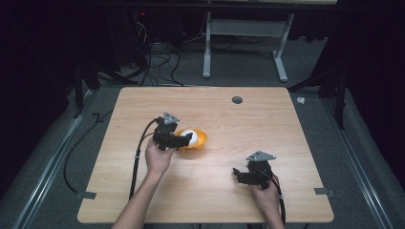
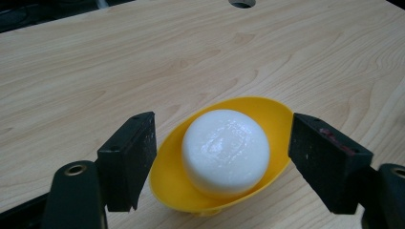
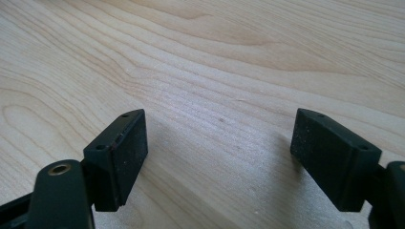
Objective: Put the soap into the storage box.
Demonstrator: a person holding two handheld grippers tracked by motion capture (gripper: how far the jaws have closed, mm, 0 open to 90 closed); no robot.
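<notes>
Yellow bowl [image 2: 273,125], probably light, stiff plastic, holds a slick white ball [image 2: 225,151]; left gripper [image 2: 222,157] straddles its rim with jaws apart, right gripper [image 3: 217,162] likewise spread.

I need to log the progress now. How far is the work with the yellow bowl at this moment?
Done: the white round block already sits inside the yellow bowl, which stands on the table. In hand: the left claw is open, its jaws on either side of the bowl with a gap visible on each side. Left: closing on the bowl and, probably, moving it. The right claw is open over bare wood, holding nothing.
</notes>
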